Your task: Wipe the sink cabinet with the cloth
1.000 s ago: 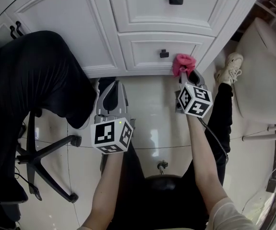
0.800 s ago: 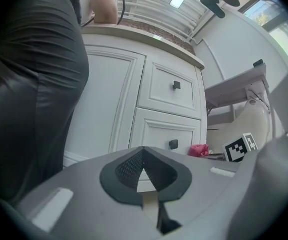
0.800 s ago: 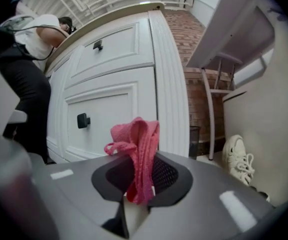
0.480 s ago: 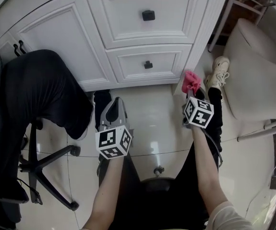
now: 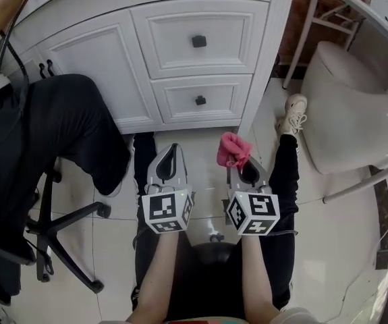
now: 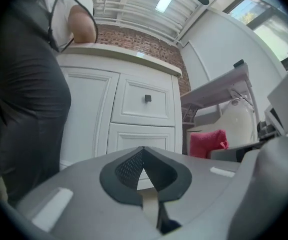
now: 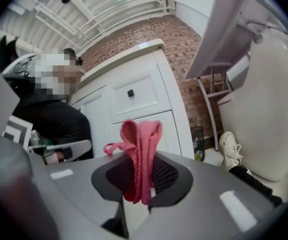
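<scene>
The white sink cabinet [image 5: 140, 59] with two drawers and black knobs fills the top of the head view and shows in the left gripper view [image 6: 144, 114] and the right gripper view [image 7: 133, 104]. My right gripper [image 5: 237, 159] is shut on a pink cloth [image 5: 233, 148], held above the floor, clear of the cabinet front. The cloth [image 7: 139, 154] stands bunched between the jaws. My left gripper [image 5: 168, 159] hangs beside it, shut with nothing in it, tips together [image 6: 142, 151]. The pink cloth [image 6: 206, 143] shows to its right.
A person in black trousers [image 5: 52, 127] sits on a wheeled chair [image 5: 59, 235] at the left, close to the cabinet door. A white toilet [image 5: 355, 120] stands at the right. My own leg and white shoe [image 5: 291, 113] stretch toward the cabinet corner.
My right gripper has drawn the pink cloth back from the cabinet's lower right corner toward me and leftward. The left gripper stayed shut, low over the floor.
</scene>
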Available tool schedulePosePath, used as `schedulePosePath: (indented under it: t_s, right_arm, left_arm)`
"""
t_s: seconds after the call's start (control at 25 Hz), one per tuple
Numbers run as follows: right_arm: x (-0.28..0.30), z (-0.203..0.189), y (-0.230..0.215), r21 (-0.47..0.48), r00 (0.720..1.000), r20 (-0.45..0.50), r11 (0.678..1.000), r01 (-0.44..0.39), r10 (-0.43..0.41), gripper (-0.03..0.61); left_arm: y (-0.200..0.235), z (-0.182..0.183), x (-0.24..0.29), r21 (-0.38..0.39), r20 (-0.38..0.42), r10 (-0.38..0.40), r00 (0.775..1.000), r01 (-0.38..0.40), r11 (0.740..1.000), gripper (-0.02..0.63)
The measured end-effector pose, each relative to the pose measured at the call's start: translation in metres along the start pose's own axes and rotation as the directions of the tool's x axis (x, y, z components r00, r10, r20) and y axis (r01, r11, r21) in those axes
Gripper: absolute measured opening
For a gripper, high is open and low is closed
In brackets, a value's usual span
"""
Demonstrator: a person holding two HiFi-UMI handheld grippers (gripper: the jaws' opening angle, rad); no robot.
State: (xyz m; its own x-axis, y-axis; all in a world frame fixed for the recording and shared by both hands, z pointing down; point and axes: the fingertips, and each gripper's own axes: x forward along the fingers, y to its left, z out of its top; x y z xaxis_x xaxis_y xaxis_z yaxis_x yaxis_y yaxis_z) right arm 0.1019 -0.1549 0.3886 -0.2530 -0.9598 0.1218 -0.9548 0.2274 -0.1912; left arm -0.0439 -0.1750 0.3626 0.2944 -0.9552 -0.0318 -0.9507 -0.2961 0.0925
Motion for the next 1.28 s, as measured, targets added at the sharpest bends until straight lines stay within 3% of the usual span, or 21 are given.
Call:
schedulePosePath:
  t_s: [0.08, 0.2, 0.32, 0.48, 0.64, 1.28]
  right_arm:
    - [-0.010, 0.007, 0.020, -0.078, 0.999, 0.022, 0.996, -0.033, 0.035, 0.064]
    - [-0.023, 0.023, 0.037, -0.082, 0.995, 0.055, 0.994, -0.077, 0.082, 0.064]
    - [-0.034, 0.038, 0.040, -0.099, 0.995, 0.077, 0.994, -0.054, 0.062, 0.061]
    - [-0.044, 0.054, 0.050, -0.111, 0.991, 0.115, 0.993, -0.051, 0.064, 0.061]
    - [-0.049, 0.065, 0.065, -0.153, 0.986, 0.143, 0.986, -0.065, 0.087, 0.061]
    - [-0.048, 0.062, 0.076, -0.176, 0.985, 0.132, 0.980, -0.089, 0.113, 0.061]
  left_arm:
    - [-0.008, 0.015, -0.010, 0.005, 0.030, -0.011, 0.999, 0.010, 1.000, 0.015]
    - [-0.024, 0.023, -0.034, -0.006, 0.031, -0.050, 0.998, 0.050, 0.999, 0.014]
    - [-0.032, 0.040, -0.050, -0.002, 0.053, -0.072, 0.996, 0.072, 0.997, 0.015]
    - [-0.023, 0.068, -0.064, -0.002, 0.107, -0.037, 0.994, 0.038, 0.999, 0.014]
    - [-0.017, 0.067, -0.070, -0.034, 0.091, -0.015, 0.996, 0.018, 0.999, 0.015]
    - [-0.019, 0.083, -0.074, 0.006, 0.149, -0.032, 0.988, 0.032, 0.999, 0.015]
